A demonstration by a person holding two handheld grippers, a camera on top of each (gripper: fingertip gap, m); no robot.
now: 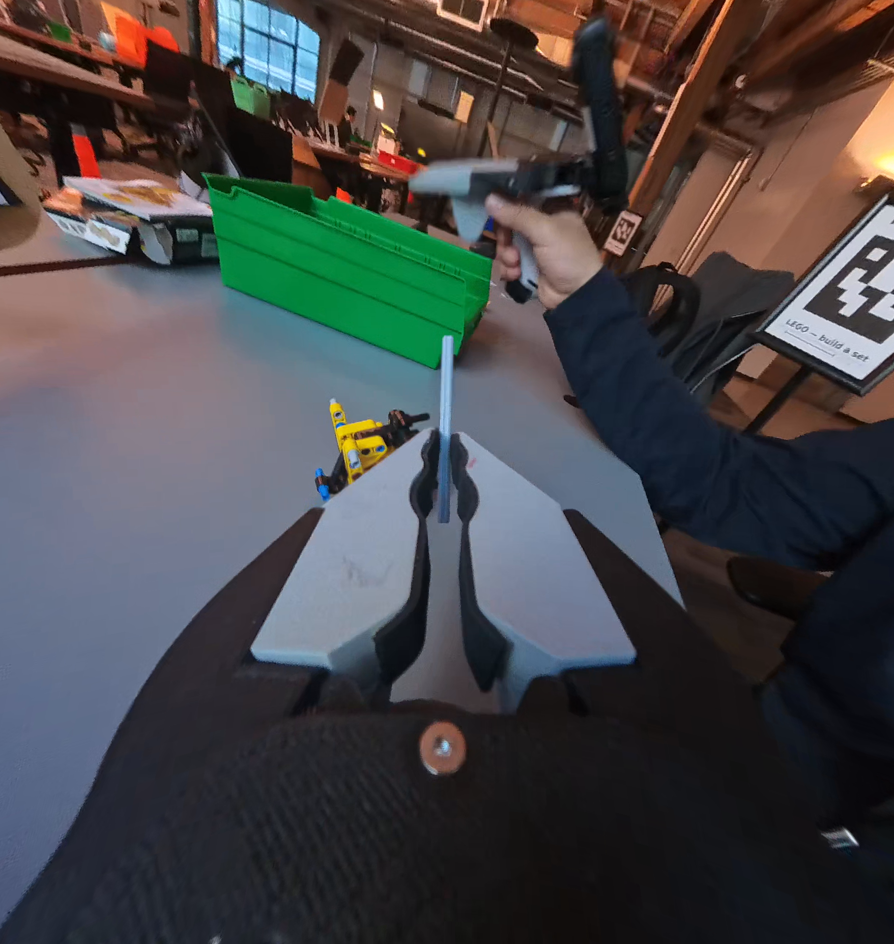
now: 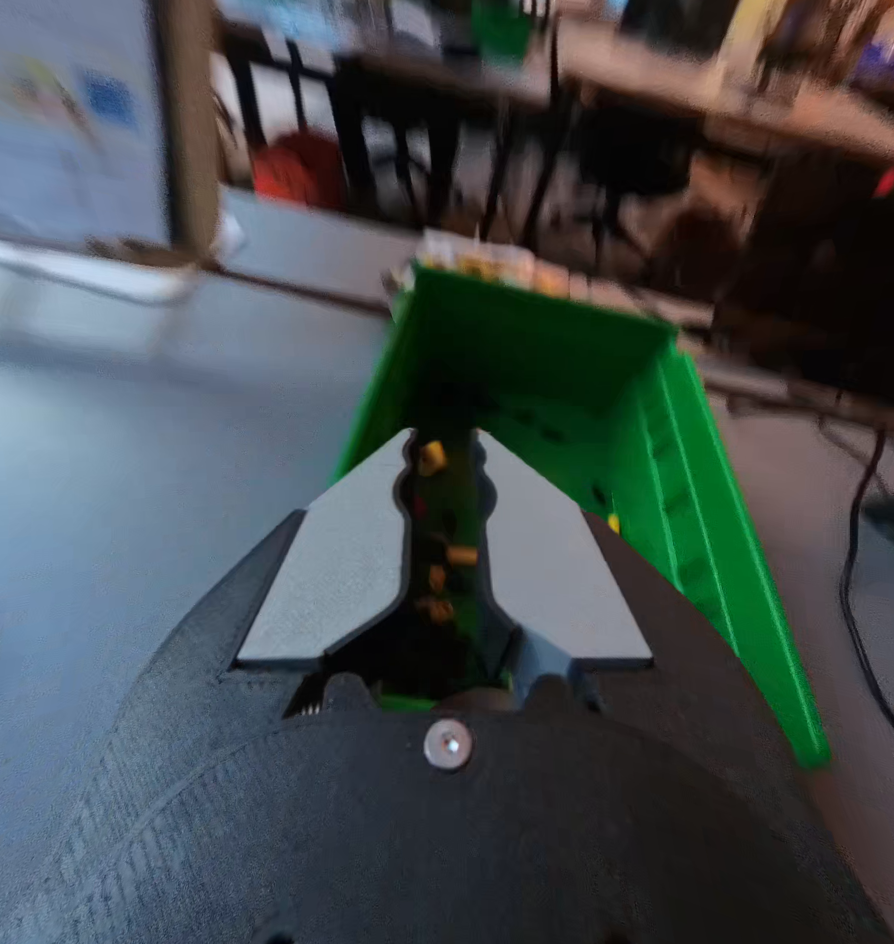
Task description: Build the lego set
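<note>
While your left tongs [image 1: 445,449] pinched the upright blue beam [image 1: 445,403] beside the yellow assembly [image 1: 358,447] mid-surface, your spread right tongs [image 2: 444,449], blurred over the green bin [image 2: 654,459], risked mis-picking.

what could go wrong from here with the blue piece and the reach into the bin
1. The left tool pinches the thin blue piece only near its lower end, so a knock might twist or drop it.
2. The yellow and black assembly sits loose on the table just beside that tool and could be bumped.
3. The right tool is blurred, open, over the green bin; it may grab the wrong small part.
</note>
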